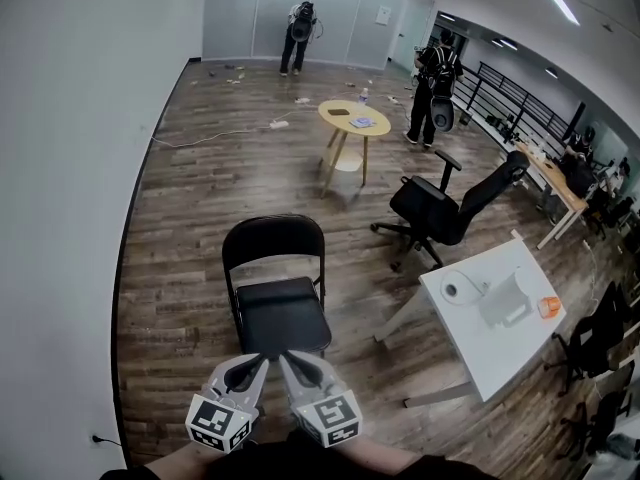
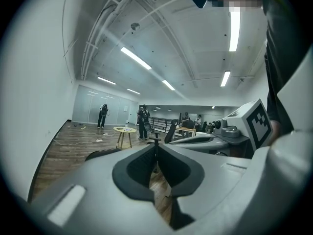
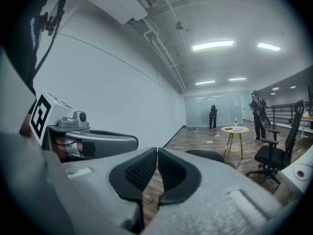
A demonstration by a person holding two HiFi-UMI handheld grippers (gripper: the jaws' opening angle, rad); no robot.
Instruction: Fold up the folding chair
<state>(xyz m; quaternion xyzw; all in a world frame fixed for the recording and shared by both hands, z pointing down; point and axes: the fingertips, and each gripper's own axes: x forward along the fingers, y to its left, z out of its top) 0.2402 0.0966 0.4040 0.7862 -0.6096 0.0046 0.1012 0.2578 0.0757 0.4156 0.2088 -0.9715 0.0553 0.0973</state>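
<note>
Facing the black folding chair (image 1: 275,288) on a wood-plank floor (image 1: 190,218), I hold both tools side by side, their tips level with the near edge of its seat in the head view. Whether either tip touches the seat I cannot tell.

The left gripper (image 1: 262,362) has its jaws drawn together, pads meeting at the tip, with nothing between them. The right gripper (image 1: 284,360) is likewise closed tight and empty, its ribbed pads pressed face to face. The marker cubes on the two sit close together at the bottom of the head view.

The chair stands fully unfolded, seat flat and toward me, its curved backrest on the far side. Just left of the chair runs a plain white wall (image 1: 70,168).

Beyond the chair and a little to its right is a round yellow table (image 1: 354,118) on slanted legs, with a few small items on top. To the chair's right, and well apart from it, a black office chair (image 1: 440,208) on casters sits reclined. Nearer, a white table (image 1: 475,343) carries a roll of paper (image 1: 462,290).

Far beyond the chair, two people (image 1: 298,33) stand by the glass partition.
</note>
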